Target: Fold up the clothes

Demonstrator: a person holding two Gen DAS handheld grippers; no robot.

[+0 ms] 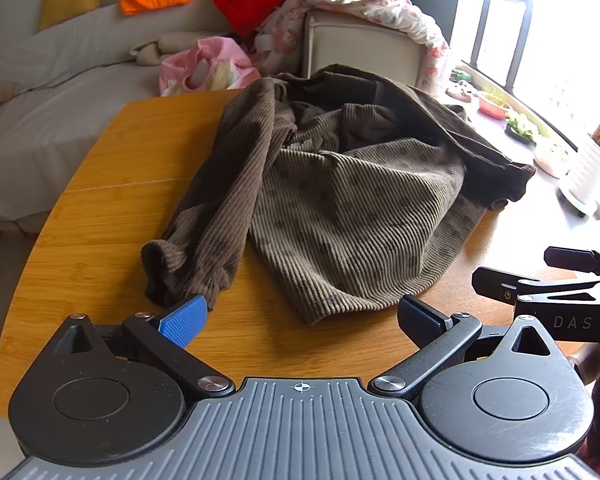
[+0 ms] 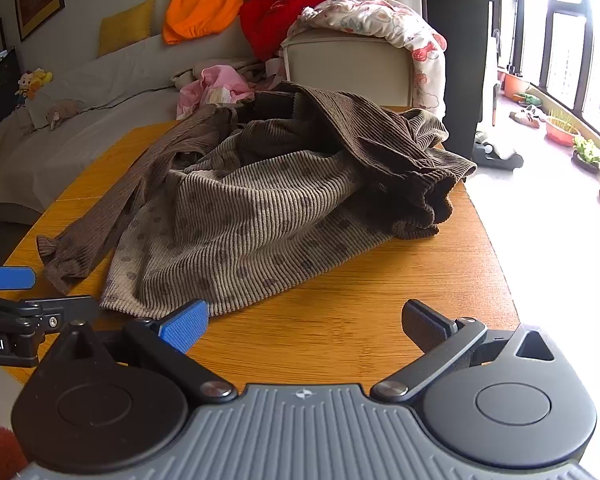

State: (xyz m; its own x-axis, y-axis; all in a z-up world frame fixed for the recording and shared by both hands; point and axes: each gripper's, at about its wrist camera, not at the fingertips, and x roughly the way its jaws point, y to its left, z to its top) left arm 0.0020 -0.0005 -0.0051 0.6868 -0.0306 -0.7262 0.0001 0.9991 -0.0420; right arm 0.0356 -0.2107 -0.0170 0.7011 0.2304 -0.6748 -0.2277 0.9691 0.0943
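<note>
Two grippers hover wide open and empty at the near edge of a wooden table (image 1: pixel 100 184), neither touching the crumpled brown corduroy garment (image 1: pixel 340 200) that lies heaped across the table's middle and far side. The left gripper (image 1: pixel 300 316) has its blue pad (image 1: pixel 184 320) just beside the cuff of the near-left sleeve (image 1: pixel 204 236); the right gripper (image 2: pixel 306 320) faces the near hem (image 2: pixel 204 300), its jaws spread over bare wood. From there the risks look plain: a pinch on the cuff alone would probably drag the sleeve and leave the bunched body behind, and a grab into the heap could catch several layers and lock in the creases. The far-right folds (image 2: pixel 420 184) sit close to the table's right edge and could slide off if tugged that way. The garment's long axis appears to run near-left to far-right, sleeve pointing toward the near-left corner. Behind, a sofa (image 2: pixel 100 80) holds other laundry.
</note>
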